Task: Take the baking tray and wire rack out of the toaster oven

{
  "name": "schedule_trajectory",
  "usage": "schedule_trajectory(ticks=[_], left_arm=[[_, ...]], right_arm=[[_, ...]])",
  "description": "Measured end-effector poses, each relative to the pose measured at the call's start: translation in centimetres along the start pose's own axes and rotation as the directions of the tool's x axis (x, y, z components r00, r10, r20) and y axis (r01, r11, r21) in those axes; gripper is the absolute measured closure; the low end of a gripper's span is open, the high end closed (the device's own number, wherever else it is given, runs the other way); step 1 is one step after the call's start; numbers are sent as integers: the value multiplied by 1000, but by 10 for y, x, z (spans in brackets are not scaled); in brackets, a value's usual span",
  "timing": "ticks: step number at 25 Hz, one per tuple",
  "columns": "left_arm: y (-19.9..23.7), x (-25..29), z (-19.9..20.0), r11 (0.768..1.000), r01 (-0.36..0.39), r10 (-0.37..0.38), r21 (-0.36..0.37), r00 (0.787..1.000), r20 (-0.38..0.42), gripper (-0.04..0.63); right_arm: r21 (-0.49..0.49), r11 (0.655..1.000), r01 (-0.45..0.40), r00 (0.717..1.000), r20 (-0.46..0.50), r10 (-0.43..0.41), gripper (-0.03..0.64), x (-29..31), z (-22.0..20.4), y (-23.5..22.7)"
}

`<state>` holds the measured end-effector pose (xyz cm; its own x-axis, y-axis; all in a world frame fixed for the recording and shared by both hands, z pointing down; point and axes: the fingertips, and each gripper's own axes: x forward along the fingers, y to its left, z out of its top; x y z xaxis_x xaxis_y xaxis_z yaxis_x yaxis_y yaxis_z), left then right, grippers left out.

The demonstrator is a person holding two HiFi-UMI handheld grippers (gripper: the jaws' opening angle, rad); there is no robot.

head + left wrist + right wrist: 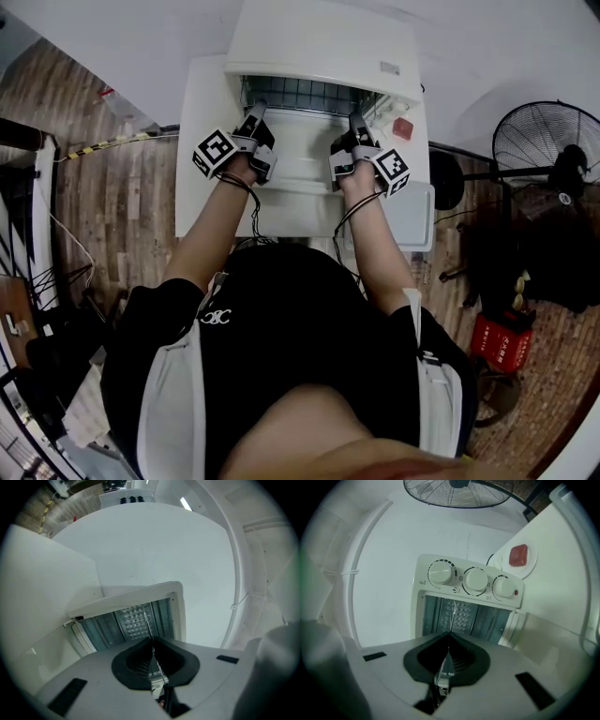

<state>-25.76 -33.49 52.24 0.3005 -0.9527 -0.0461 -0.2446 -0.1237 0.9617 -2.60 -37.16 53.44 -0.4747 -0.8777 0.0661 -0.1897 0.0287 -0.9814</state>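
Note:
The white toaster oven [319,42] stands on a white table with its door [300,173] folded down toward me. A dark wire rack [305,94] shows as a grid sticking out of the oven mouth. My left gripper [255,114] is shut on the rack's front edge at its left, and my right gripper [358,120] is shut on the same edge at its right. In the left gripper view the jaws [152,641] pinch a thin metal edge [151,625] that runs into the oven [136,597]. The right gripper view shows the same: jaws [449,637], rack edge [451,616], oven knobs [476,579]. I cannot pick out the baking tray.
A red object [402,128] lies on the table [202,141] right of the oven. A black standing fan [548,141] and a red crate [502,342] are on the wooden floor to the right. A pale flat board [412,216] juts out at the table's right front.

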Motion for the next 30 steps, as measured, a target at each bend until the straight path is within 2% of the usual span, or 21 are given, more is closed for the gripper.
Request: schedule_trajectory(ticks=[5,12,21,30], left_arm=[[-8,-22,-12,992,-23,26,122,999,-27,565],[-14,-45,-23,984,-35,40,175,999,-25,558],[-30,-73,-36,977,-17,19,211,1000,-6,557],[-51,-96,-48,979,82,-88,184,996,25,560]], right_arm=[[-106,994,18,999,-38,-22,597,-23,-9,4],[-105,994,-11,997,-76,3,598,-46,-17,6],[-116,992,-51,994,-103,39,598,-77,-25,16],[-126,983,-133,986,-116,118,600,-104,-29,28]])
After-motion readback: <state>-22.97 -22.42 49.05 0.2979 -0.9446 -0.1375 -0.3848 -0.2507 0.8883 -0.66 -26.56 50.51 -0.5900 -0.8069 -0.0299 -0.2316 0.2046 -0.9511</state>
